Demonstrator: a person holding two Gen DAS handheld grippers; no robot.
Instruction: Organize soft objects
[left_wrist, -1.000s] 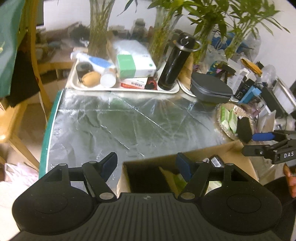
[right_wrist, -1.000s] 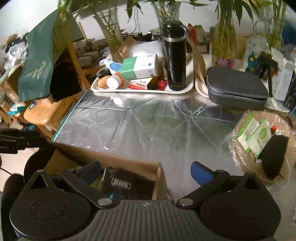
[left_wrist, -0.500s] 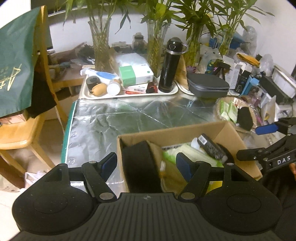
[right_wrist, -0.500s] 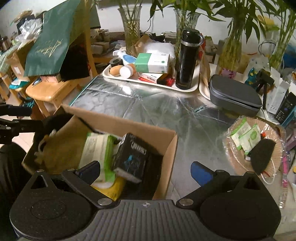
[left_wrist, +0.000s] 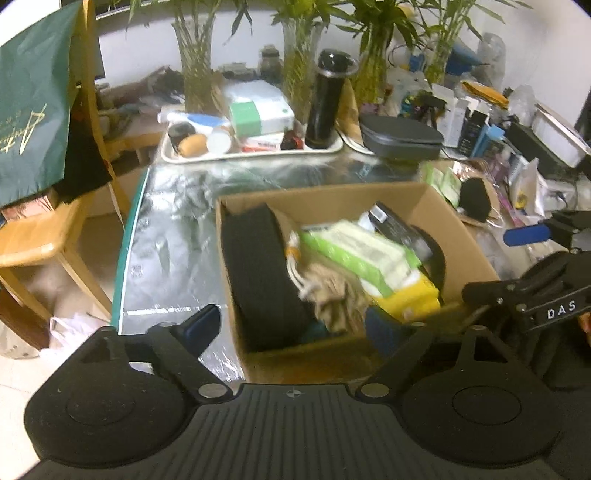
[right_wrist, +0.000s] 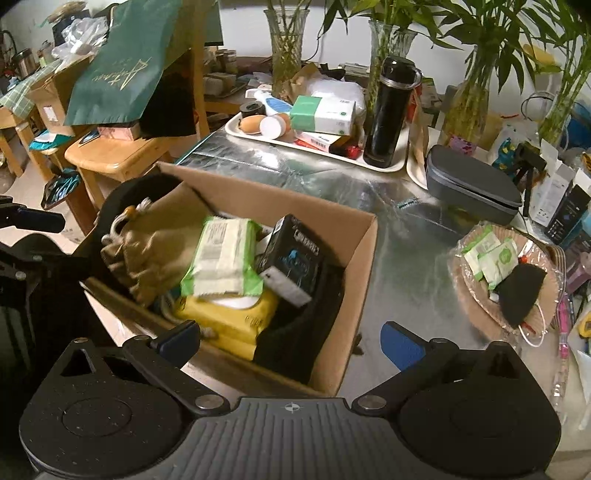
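Straddling: left gripper (left_wrist: 293, 326) jaws just widened, released, astride cardboard box (left_wrist: 458, 225) corner (nothing pinched).
Right gripper (right_wrist: 291, 341): released, over box.
Box: packed.

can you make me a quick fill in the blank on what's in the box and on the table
1. The green-edged wipes pack lies on top of a ____ pack.
2. The tall black bottle stands on a white ____.
3. The tan drawstring pouch sits inside the cardboard ____.
4. The black mask lies on a plate to the ____ of the box in the right wrist view.

Missing words: yellow; tray; box; right
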